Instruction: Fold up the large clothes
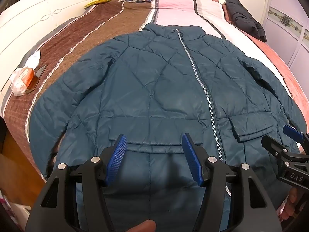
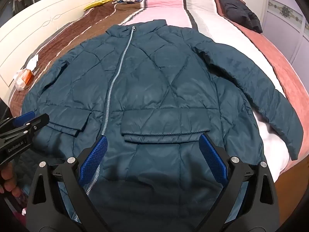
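Observation:
A dark teal quilted jacket (image 1: 154,89) lies flat and face up on the bed, zipped, collar far, hem near me, both sleeves spread out. It also shows in the right wrist view (image 2: 154,89). My left gripper (image 1: 154,147) is open above the hem, over the left flap pocket (image 1: 154,145). My right gripper (image 2: 152,148) is open above the hem, over the other flap pocket (image 2: 164,133). The right gripper shows at the right edge of the left wrist view (image 1: 289,147). The left gripper shows at the left edge of the right wrist view (image 2: 25,123).
The bed has a striped quilt (image 1: 173,5) in brown, pink, white and rust. A black garment (image 1: 245,19) lies at the far right. A packet of tissues (image 1: 23,79) and a dark flat item lie at the left. A white headboard (image 1: 38,19) stands left.

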Tool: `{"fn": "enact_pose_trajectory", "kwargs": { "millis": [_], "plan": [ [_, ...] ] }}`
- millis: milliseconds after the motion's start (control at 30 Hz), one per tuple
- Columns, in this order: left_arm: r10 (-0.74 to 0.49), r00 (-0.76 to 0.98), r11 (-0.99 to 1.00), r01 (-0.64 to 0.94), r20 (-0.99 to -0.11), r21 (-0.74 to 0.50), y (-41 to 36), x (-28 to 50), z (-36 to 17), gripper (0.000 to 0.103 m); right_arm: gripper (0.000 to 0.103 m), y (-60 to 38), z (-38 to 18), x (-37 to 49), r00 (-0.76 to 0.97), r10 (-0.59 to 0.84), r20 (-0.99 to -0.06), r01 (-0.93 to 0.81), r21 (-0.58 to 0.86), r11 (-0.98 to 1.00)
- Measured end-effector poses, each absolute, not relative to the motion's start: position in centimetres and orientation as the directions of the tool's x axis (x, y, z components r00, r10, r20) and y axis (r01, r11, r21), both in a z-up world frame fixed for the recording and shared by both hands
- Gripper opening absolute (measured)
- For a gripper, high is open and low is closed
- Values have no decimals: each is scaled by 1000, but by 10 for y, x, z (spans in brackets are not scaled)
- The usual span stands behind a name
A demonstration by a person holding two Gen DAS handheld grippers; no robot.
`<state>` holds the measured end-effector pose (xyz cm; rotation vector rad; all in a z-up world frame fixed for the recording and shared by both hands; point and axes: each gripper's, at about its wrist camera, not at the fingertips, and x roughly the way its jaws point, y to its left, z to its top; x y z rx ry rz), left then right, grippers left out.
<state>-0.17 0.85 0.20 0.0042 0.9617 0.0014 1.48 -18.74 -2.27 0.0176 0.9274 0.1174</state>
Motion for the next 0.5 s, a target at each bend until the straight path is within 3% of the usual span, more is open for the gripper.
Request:
{"fn": "enact_pose_trajectory", "kwargs": {
  "millis": [500],
  "plan": [
    [10, 576, 1000, -2, -817, 10, 8, -4, 4, 60, 95, -190, -21, 12, 595, 112, -796, -88, 74, 993]
  ]
}}
